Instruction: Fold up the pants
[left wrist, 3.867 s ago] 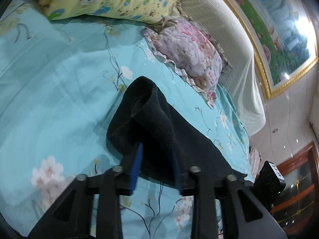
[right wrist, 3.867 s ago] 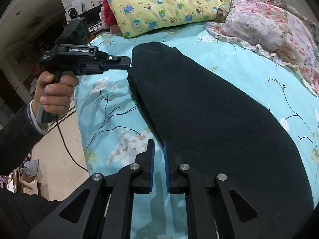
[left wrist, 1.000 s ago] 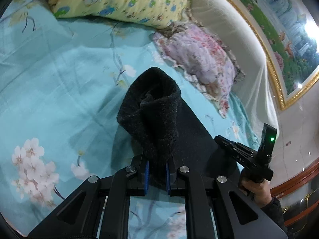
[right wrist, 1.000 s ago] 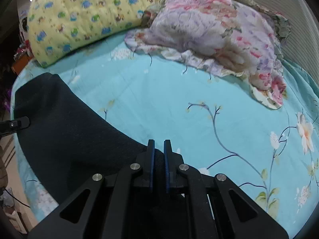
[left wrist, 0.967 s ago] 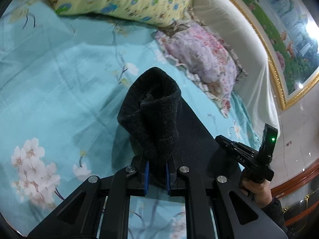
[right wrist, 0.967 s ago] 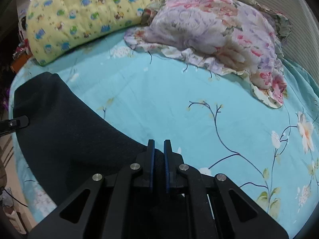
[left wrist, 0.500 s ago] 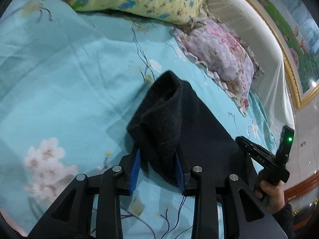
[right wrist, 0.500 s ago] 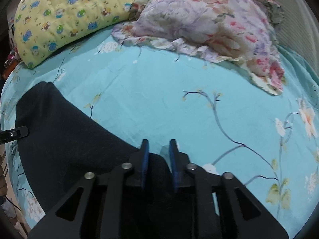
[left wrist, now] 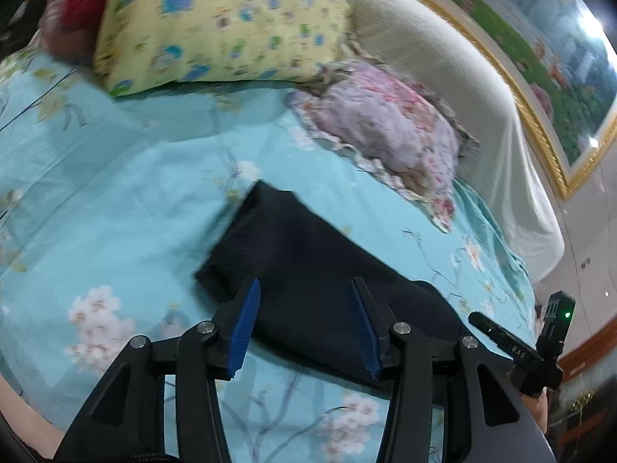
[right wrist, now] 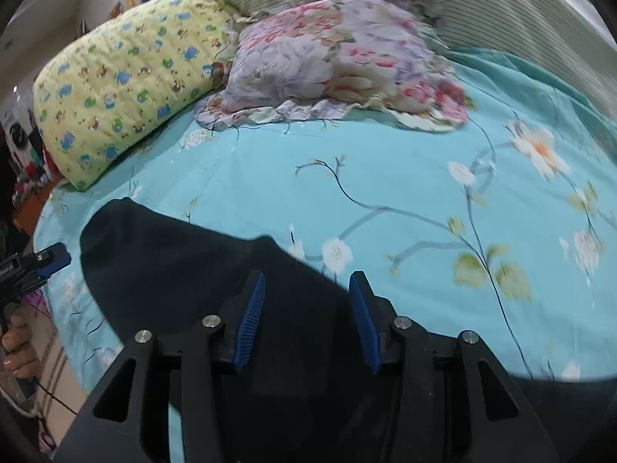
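The turquoise flower-printed bed sheet (left wrist: 115, 200) carries the dark fleecy pants (left wrist: 308, 262), lying flat as a folded oblong near the bed's edge. One fold looks done; blur hides whether another is needed. The left gripper (left wrist: 304, 328) and right gripper (right wrist: 304, 316) have just been opening, nothing clamped between them.

pants (right wrist: 200, 270) near end cut off by lower frame edge, hidden behind right gripper (right wrist: 306, 318) body. left view motion-blurred; yellow pillow (left wrist: 223, 27) print unreadable. hand (right wrist: 15, 341) on left gripper (right wrist: 38, 262) cropped at frame edge. lettering on right gripper illegible.
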Motion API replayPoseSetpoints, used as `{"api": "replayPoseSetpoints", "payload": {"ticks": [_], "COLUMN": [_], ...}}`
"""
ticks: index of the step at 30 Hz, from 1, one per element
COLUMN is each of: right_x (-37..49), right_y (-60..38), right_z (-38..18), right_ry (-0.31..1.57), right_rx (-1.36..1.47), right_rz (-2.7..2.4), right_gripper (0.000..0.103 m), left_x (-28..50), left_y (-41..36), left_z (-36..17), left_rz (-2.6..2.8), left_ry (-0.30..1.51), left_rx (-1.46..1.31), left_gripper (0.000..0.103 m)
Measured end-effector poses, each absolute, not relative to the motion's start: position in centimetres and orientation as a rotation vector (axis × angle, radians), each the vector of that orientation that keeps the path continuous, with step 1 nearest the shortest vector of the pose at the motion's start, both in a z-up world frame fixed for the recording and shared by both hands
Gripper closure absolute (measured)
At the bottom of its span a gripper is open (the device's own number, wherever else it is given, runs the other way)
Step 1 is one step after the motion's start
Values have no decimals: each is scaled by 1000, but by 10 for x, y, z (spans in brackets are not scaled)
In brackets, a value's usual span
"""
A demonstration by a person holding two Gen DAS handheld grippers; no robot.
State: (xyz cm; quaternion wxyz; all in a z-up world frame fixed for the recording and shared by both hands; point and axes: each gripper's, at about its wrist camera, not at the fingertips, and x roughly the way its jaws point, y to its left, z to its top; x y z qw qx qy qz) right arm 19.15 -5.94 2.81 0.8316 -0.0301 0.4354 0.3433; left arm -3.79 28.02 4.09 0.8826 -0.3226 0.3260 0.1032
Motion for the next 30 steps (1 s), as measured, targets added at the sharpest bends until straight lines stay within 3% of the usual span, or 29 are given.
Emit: {"api": "replayPoseSetpoints", "payload": {"ticks": [30], "right_x": [109], "right_y": [-267], "right_z": [16], "right_ry": [915], "right_rx": [283], "right_rz": [443], "right_gripper": [50], "left_x": [68], "left_y": [80], "left_z": [33], "left_rz": [-193], "left_ry": [905], "left_rx": [-471], "left_gripper": [34]}}
